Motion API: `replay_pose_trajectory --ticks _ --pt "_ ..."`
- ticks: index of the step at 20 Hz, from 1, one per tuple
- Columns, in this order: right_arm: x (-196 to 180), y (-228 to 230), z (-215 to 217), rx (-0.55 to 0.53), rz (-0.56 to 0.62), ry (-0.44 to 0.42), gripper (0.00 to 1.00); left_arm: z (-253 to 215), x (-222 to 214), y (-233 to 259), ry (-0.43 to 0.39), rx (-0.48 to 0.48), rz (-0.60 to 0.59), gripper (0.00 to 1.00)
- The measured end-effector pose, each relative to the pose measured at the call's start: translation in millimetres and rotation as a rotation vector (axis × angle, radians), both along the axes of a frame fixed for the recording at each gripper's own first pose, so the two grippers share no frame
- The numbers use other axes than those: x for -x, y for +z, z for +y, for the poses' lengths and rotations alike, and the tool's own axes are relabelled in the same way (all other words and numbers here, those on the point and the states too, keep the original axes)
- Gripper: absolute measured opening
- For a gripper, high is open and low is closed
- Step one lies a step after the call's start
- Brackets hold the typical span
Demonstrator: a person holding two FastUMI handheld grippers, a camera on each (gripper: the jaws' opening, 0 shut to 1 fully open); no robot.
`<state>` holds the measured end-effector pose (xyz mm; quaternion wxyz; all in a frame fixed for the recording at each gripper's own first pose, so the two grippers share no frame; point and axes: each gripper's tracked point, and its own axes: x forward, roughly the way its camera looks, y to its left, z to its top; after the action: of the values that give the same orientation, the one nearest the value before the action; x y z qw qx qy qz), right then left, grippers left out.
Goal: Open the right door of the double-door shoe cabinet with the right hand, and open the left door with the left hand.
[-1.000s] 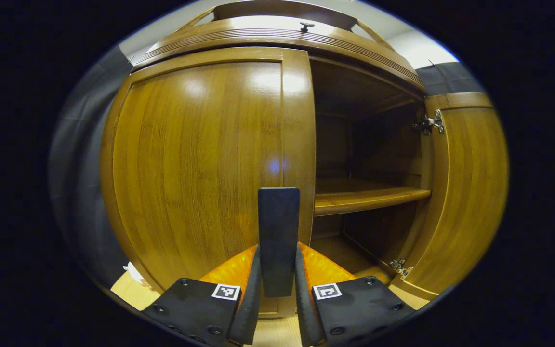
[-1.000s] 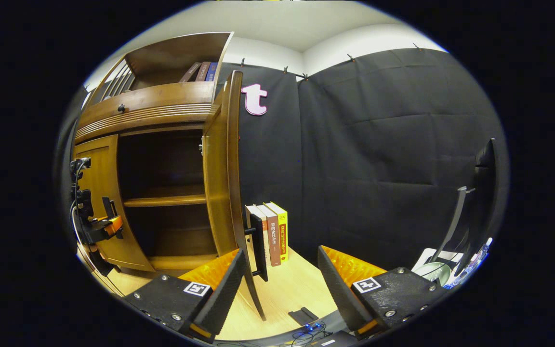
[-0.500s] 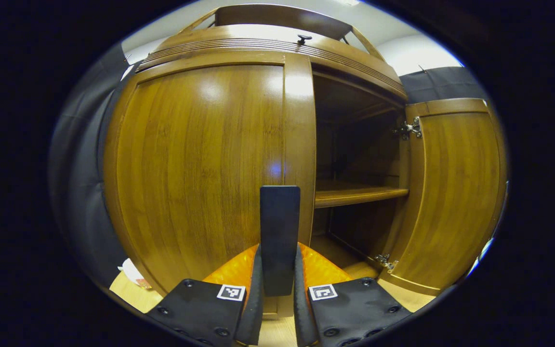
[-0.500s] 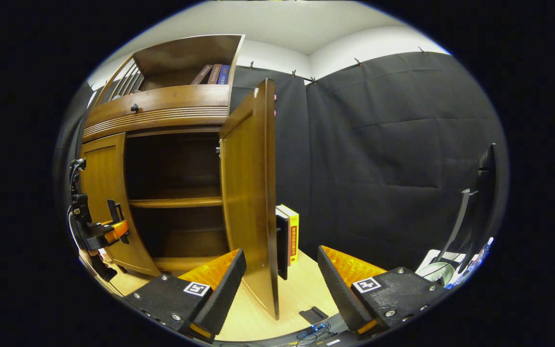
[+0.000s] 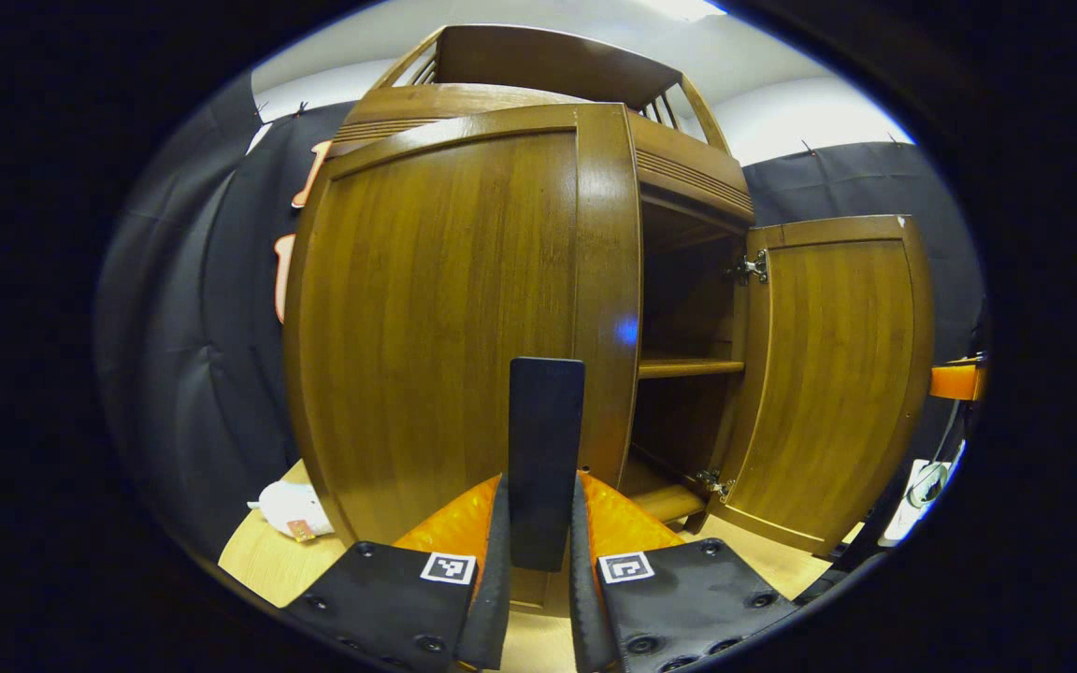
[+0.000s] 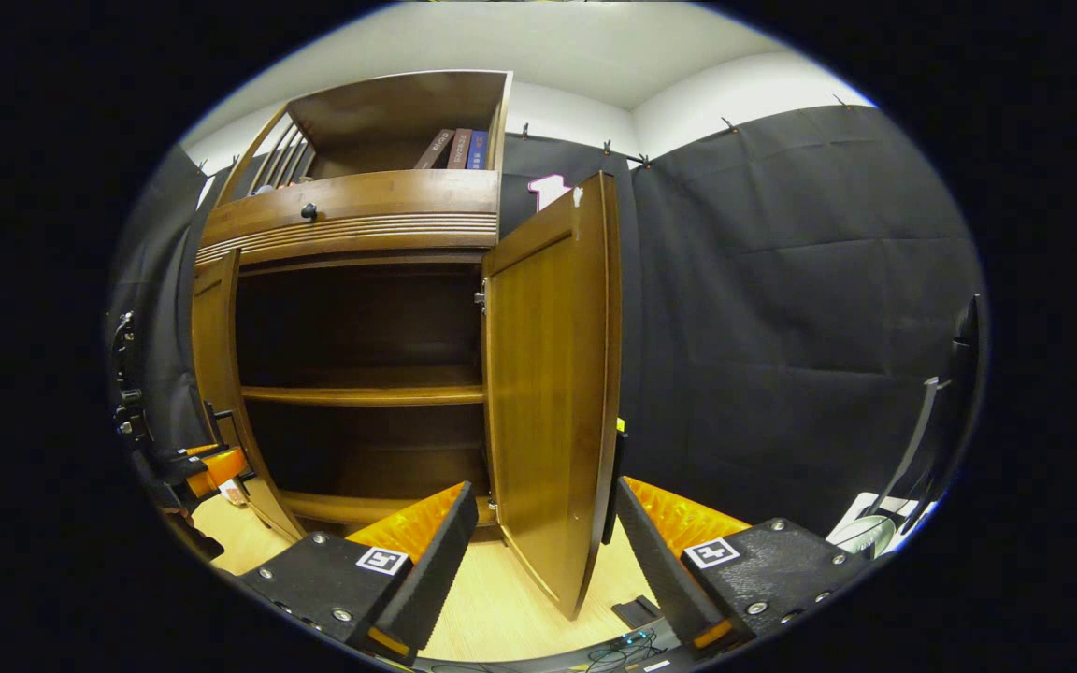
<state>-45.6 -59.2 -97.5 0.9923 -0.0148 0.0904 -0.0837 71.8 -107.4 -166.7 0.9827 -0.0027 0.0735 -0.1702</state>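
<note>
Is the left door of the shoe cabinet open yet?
Partly open. The left door stands angled out from the cabinet front; the left gripper is shut on its handle. The right door stands wide.

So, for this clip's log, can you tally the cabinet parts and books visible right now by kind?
Cabinet doors: 2, the left door and the right door
Door handles: 1, the dark handle held in the left gripper
Inner shelves: 1, the shelf
Drawer knobs: 1, the knob
Books on top: 3, the books
Total: 8
</note>
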Motion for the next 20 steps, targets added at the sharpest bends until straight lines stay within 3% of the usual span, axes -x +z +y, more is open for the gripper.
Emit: replay_pose_trajectory --ticks 12,13,14,15,17,18,19,20 --pt "-9 -1 30 -0.027 0.006 0.097 0.92 56 49 10 0.061 -0.03 0.006 0.35" --pt "-10 -2 33 -0.03 0.006 0.103 0.86 61 51 11 0.065 -0.029 0.005 0.35" --pt "-11 -3 36 -0.031 0.007 0.109 0.92 67 56 11 0.071 -0.034 0.006 0.35" --pt "-13 -4 39 -0.031 0.01 0.116 0.92 71 58 12 0.077 -0.04 0.004 0.28" --pt "-14 -6 46 -0.034 0.013 0.128 0.92 79 62 14 0.086 -0.044 0.006 0.31" --pt "-15 -6 50 -0.035 0.014 0.135 0.86 83 64 15 0.092 -0.04 0.009 0.3" --pt "-16 -6 53 -0.034 0.014 0.142 0.92 87 65 16 0.101 -0.039 0.01 0.28" --pt "-18 -6 55 -0.032 0.014 0.147 0.86 92 67 16 0.11 -0.04 0.011 0.27"
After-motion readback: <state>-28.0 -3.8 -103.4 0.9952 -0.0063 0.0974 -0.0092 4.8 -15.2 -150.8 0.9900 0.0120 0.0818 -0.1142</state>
